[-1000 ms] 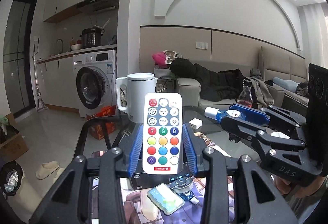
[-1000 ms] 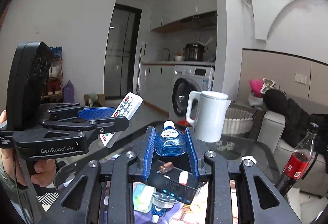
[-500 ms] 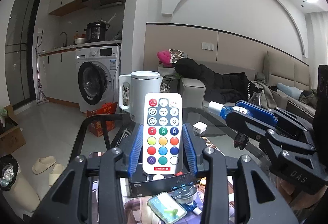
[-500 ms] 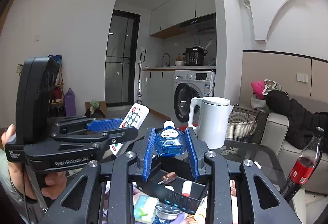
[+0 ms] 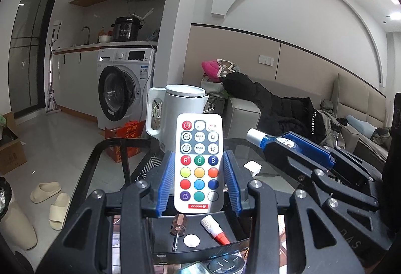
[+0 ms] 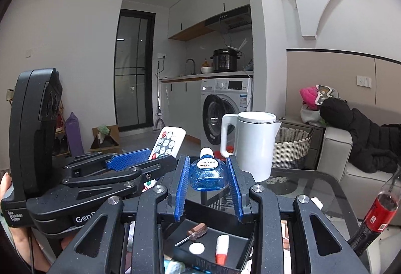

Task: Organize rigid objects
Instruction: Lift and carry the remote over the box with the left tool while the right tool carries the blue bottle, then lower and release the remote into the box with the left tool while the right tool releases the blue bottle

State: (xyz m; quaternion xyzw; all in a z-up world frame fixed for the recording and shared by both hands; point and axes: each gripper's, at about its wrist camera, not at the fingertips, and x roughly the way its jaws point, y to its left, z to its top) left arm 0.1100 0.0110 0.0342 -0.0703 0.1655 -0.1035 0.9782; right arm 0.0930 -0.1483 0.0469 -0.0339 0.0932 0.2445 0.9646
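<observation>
My left gripper [image 5: 199, 161] is shut on a white remote control [image 5: 199, 166] with coloured buttons, held upright above a black tray [image 5: 200, 246]. In the tray lie a small screwdriver [image 5: 176, 226], a white disc [image 5: 191, 240] and a white tube with a red cap [image 5: 214, 227]. My right gripper [image 6: 208, 163] is shut on a small blue bottle [image 6: 207, 173] with a white cap, above the same tray [image 6: 240, 249]. The right gripper [image 5: 283, 146] appears beside the remote in the left wrist view. The left gripper [image 6: 160, 156] with the remote [image 6: 166, 142] shows at the left of the right wrist view.
A white kettle [image 6: 253, 143] stands at the far edge of the glass table [image 6: 313, 183]. A cola bottle [image 6: 376, 208] stands at the right, a white charger cube [image 5: 252, 167] behind the remote. A sofa [image 5: 288, 113] lies right, slippers [image 5: 52, 198] on the floor left.
Both grippers have moved forward over the table with their loads. The tray's inside, with screwdriver, disc and tube, now shows beneath them; the kettle looks nearer.
</observation>
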